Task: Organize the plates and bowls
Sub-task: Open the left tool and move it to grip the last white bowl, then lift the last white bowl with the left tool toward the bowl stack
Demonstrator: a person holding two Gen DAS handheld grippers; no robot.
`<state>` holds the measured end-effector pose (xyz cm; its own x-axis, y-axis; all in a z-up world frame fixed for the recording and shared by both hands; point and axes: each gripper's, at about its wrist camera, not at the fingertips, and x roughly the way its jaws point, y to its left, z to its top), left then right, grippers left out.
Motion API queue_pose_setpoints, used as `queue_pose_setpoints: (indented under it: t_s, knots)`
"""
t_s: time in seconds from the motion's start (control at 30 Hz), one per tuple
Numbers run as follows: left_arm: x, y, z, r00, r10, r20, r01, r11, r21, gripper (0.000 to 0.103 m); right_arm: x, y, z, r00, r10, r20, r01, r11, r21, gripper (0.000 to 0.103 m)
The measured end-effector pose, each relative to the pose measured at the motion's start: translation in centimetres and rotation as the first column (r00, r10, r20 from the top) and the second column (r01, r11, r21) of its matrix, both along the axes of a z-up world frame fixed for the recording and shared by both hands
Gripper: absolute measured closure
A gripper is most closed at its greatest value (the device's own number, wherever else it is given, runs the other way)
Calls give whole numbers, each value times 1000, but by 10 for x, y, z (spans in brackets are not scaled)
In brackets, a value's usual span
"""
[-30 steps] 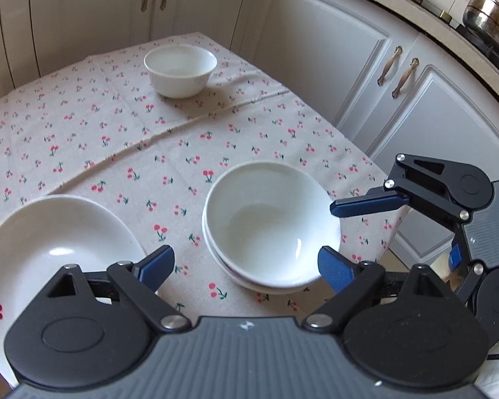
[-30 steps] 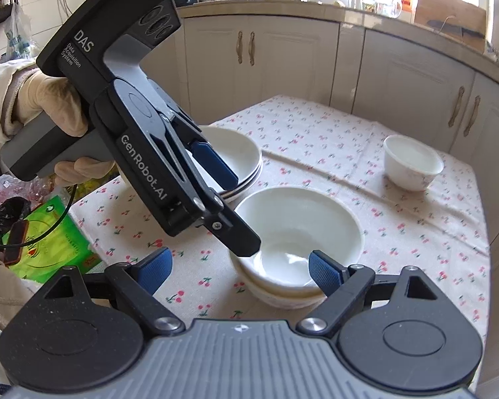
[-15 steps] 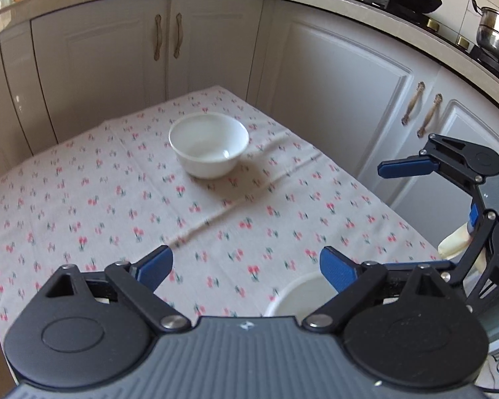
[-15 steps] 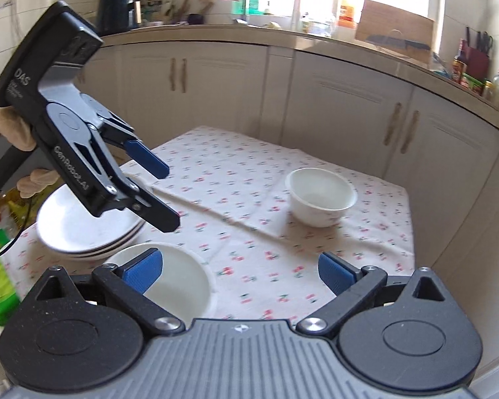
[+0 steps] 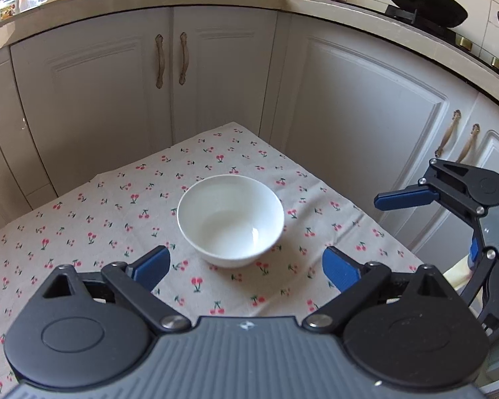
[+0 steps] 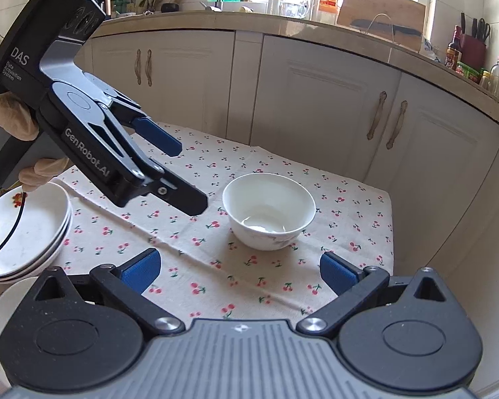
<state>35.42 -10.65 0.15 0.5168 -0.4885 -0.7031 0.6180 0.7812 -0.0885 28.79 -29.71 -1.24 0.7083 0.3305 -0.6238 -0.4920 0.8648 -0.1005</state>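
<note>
A small table is being covered by a beige cloth (image 5: 116, 219) printed with red cherries, creased across its middle, and it is being hemmed in on two sides by cream cabinet doors (image 6: 319, 109) with curved handles. A counter (image 6: 282, 30) crowded with bottles, a cutting board and a knife block is being lit by a bright window, and a black wok (image 5: 422, 0) is being kept on the stove. A small white bowl (image 5: 230, 219) is being left upright near the cloth's far corner, apart from both tools. A stack of white plates (image 6: 23, 229) is being kept at the table's left edge. The left gripper (image 5: 246, 266) and the right gripper (image 6: 239, 271) are being held above the cloth, their jaws having just been opening, wide apart, with nothing between them.
</note>
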Motion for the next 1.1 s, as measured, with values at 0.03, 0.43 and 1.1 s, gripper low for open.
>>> queue_pose_setpoints:
  t_s: [0.03,0.43,1.1]
  knots:
    - [6,-2,-3,1000,1,-5,-1,1000,2,5,5,-1,-2,1000,2,-2,-2,1000,-1,0]
    - [58,-16,-34,998,4,-62,-3,1000,20,6,67,-3,-31,998,34,-49,-34,999,-5,1]
    - [88,-35,-51,994,-50,-99,52,998,27,14,95,3,-52,996,70,-57,-70,998,8,6]
